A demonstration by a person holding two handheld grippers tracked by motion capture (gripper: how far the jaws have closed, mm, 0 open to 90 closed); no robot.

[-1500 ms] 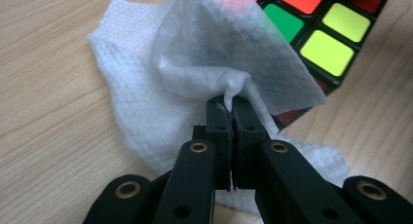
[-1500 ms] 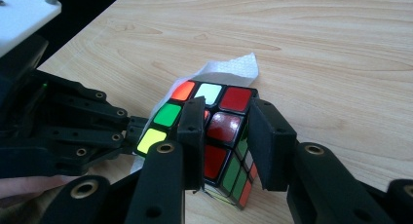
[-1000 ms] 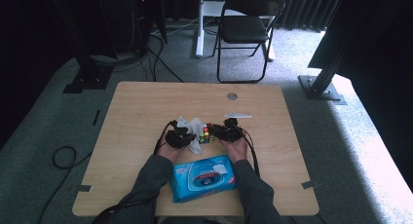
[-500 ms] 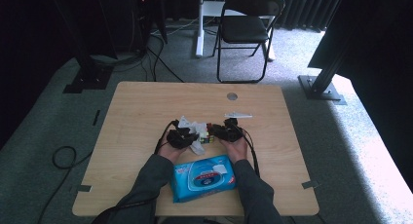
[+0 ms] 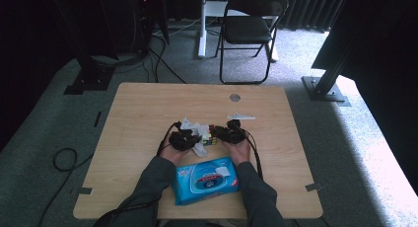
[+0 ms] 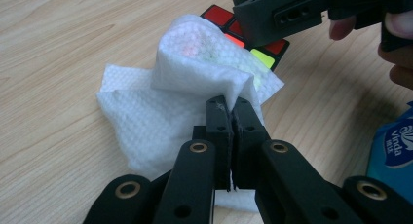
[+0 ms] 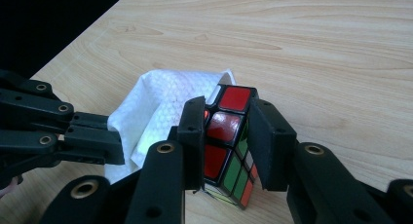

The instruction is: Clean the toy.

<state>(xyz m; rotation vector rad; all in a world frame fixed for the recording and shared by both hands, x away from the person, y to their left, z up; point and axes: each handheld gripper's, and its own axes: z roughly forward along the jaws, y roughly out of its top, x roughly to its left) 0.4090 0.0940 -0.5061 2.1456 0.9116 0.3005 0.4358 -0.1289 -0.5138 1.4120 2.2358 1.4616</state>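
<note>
The left claw [image 6: 229, 112] has its jaws pressed together on a fold of the white wet wipe [image 6: 160, 107], whose bunched upper part drapes over the puzzle cube [image 6: 243, 39] near the middle of the worktop [image 6: 58, 48]. The right claw [image 7: 226, 131] pinches that cube [image 7: 226, 141] between its two pads, red face up, with the wipe [image 7: 160, 102] lying against the cube's far side. In the high view the two claws meet over the cube [image 5: 211, 136], just beyond a blue pack of wipes [image 5: 204, 180] at the near edge.
</note>
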